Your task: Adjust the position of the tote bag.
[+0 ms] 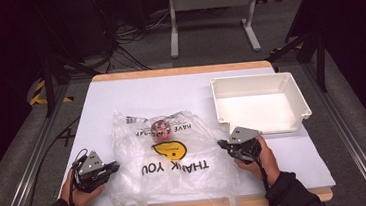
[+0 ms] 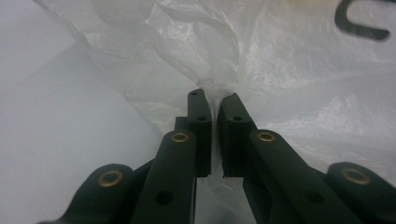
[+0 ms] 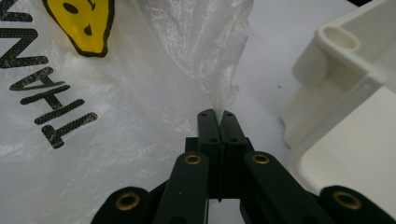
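Both tools pinch the plastic bag's [image 1: 176,164] edges, left tool [image 2: 215,100] maybe barely gripping, right tool [image 3: 217,114] fully clamped, probably to spread it around the red thing [image 1: 160,127] inside.

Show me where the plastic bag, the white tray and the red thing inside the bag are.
plastic bag [image 1: 177,176]: high view, flat printed front.
white tray [image 1: 289,78]: high view, far right rim.
red thing [image 1: 161,129]: high view, its middle, seen through the bag.

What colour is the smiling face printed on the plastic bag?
Yellow with a black outline and black eyes; the face on the plastic bag shows best in the right gripper view.
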A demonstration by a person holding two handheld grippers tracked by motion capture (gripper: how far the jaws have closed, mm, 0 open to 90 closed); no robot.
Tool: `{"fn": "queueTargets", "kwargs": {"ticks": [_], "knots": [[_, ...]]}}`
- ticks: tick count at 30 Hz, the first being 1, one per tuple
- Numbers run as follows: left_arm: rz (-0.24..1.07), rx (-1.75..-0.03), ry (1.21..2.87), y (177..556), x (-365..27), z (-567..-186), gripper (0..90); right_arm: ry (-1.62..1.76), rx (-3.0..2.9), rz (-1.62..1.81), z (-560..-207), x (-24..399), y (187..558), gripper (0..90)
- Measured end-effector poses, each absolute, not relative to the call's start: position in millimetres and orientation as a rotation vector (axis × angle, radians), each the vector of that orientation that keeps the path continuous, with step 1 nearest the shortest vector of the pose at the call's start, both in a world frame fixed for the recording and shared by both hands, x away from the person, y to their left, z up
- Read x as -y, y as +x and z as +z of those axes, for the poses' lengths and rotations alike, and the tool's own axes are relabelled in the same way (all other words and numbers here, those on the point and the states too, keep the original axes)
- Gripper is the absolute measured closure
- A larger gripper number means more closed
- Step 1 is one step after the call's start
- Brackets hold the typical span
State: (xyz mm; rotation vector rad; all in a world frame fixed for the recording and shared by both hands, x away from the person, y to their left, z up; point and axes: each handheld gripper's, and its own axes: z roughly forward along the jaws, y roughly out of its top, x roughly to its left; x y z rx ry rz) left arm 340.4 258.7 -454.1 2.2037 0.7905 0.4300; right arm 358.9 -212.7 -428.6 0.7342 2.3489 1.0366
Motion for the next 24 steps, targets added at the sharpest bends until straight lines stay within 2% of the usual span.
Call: {"fn": "queueTargets", "kwargs": {"ticks": [3, 9, 10, 12, 15, 19, 24], "knots": [[0.444, -0.784, 2.198, 343.2, -257.3, -453.1, 84.2, 0.742, -2.329, 1.044, -425.2, 214.8, 361.9, 90.0], [0.453, -0.735, 2.13, 331.3, -260.0, -444.9, 74.8, 0.75, -2.332, 1.07, -423.6, 215.9, 361.5, 87.7], [0.466, -0.725, 2.114, 325.2, -260.9, -440.3, 72.4, 0.749, -2.332, 1.085, -421.3, 216.2, 359.2, 84.3], [0.47, -0.724, 2.101, 322.0, -261.6, -438.1, 70.0, 0.747, -2.329, 1.088, -420.4, 216.4, 358.1, 82.9], [0.48, -0.7, 2.065, 310.6, -263.9, -431.4, 61.5, 0.751, -2.314, 1.104, -415.5, 217.6, 351.8, 70.7], [0.489, -0.675, 1.999, 295.2, -266.5, -421.4, 50.0, 0.751, -2.275, 1.121, -405.0, 220.6, 342.4, 60.9], [0.49, -0.638, 1.967, 276.5, -264.5, -411.5, 41.0, 0.684, -2.291, 1.205, -389.7, 223.0, 316.6, 61.1]]}}
